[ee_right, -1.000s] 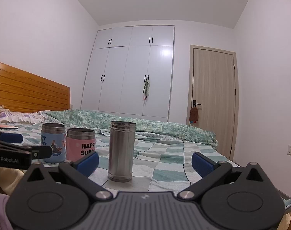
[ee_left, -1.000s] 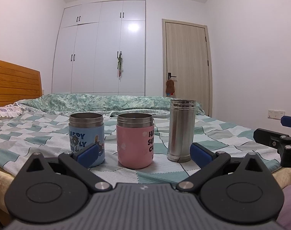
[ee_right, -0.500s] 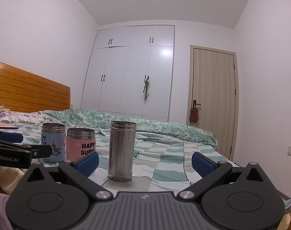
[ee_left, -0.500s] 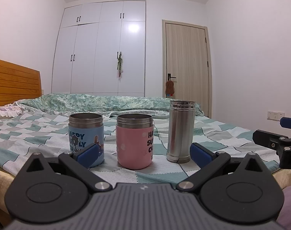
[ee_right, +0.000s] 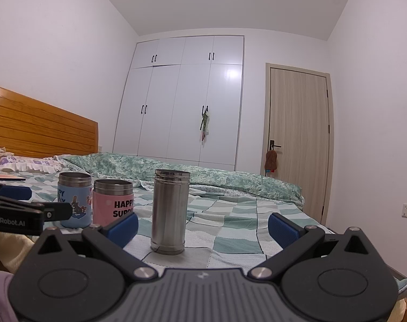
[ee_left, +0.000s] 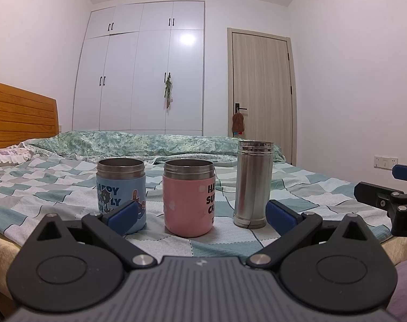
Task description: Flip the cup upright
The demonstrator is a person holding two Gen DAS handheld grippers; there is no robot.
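Three cups stand upright in a row on the bed near its front edge: a blue cup (ee_left: 120, 190), a pink cup (ee_left: 188, 197) and a tall steel cup (ee_left: 253, 183). They also show in the right wrist view: blue cup (ee_right: 76, 200), pink cup (ee_right: 112, 201), steel cup (ee_right: 169, 210). My left gripper (ee_left: 202, 214) is open and empty, just short of the pink cup. My right gripper (ee_right: 202, 226) is open and empty, just short of the steel cup and a little right of it.
The bed has a green checked sheet (ee_left: 297, 187) and a rolled quilt (ee_left: 149, 142) behind the cups. A wooden headboard (ee_left: 18, 115) is at left. A white wardrobe (ee_left: 149, 75) and a door (ee_left: 262, 94) stand behind the bed.
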